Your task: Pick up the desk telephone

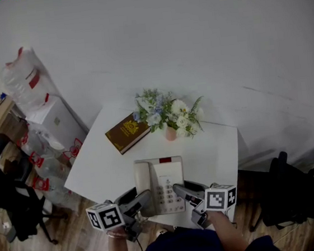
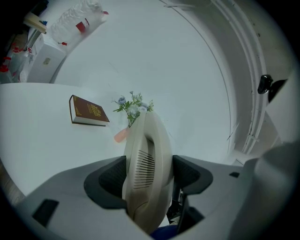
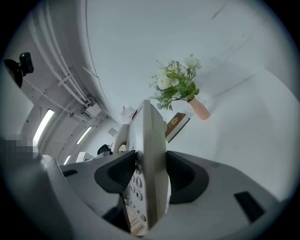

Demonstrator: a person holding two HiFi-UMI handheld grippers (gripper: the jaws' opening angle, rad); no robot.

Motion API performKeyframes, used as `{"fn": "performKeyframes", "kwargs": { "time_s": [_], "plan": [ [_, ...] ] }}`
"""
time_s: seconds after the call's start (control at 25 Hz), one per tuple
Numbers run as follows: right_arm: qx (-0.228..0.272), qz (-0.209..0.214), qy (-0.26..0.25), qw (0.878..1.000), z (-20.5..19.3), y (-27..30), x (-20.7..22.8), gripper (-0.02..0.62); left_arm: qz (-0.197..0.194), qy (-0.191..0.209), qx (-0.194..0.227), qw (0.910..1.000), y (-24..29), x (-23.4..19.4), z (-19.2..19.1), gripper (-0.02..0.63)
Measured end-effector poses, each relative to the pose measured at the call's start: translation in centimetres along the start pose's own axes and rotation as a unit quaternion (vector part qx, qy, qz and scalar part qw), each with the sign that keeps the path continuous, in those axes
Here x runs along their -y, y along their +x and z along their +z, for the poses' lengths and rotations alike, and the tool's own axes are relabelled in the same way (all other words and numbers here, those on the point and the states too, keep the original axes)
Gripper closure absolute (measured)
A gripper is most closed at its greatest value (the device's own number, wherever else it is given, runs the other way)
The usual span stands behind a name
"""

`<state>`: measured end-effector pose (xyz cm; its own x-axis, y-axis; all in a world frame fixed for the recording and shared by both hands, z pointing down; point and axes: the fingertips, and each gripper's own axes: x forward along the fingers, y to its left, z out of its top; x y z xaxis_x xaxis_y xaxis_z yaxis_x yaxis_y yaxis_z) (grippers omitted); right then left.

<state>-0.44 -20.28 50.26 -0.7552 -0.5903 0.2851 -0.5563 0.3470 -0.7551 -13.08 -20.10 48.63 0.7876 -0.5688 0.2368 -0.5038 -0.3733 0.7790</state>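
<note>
So my left gripper [image 1: 144,199] pinches the handset edge of the desk telephone [image 1: 162,183], right gripper [image 1: 182,191] its keypad edge, long axis pointing away from me.

Open along the right side of the table [image 1: 219,149], bare from near edge to far edge. Open too on the left, between the desk telephone [image 1: 161,189] at the near middle and the brown book [image 1: 127,132] farther out. Blocked at the far middle by flowers [image 1: 166,111] in a pink vase [image 1: 171,133], just right of the book. Hemmed in beyond by the white wall [image 1: 203,38]. Crowded off the left edge by a white cabinet [image 1: 61,124], plastic bags [image 1: 25,81] and a black chair [image 1: 10,198].
</note>
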Motion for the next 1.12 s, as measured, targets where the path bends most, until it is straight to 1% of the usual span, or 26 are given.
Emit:
{"fn": "performKeyframes", "kwargs": {
  "time_s": [0.12, 0.48, 0.88, 1.12],
  "plan": [
    [0.009, 0.01, -0.019, 1.0, 1.0, -0.3, -1.0, 0.371, -0.004, 0.004, 0.018, 0.9998, -0.4, 0.9, 0.6, 0.284],
    [0.045, 0.039, -0.067, 0.996, 3.9, -2.1, -4.8, 0.372, -0.03, 0.049, 0.066, 0.9962, -1.8, 5.4, 3.0, 0.284],
    [0.088, 0.076, -0.102, 0.988, 6.2, -4.3, -8.6, 0.373, -0.044, 0.103, 0.101, 0.9885, -3.2, 9.8, 5.0, 0.284],
    [0.119, 0.097, -0.14, 0.978, 8.3, -5.6, -11.3, 0.371, -0.057, 0.137, 0.126, 0.9809, -4.1, 12.7, 6.6, 0.284]
  ]
}}
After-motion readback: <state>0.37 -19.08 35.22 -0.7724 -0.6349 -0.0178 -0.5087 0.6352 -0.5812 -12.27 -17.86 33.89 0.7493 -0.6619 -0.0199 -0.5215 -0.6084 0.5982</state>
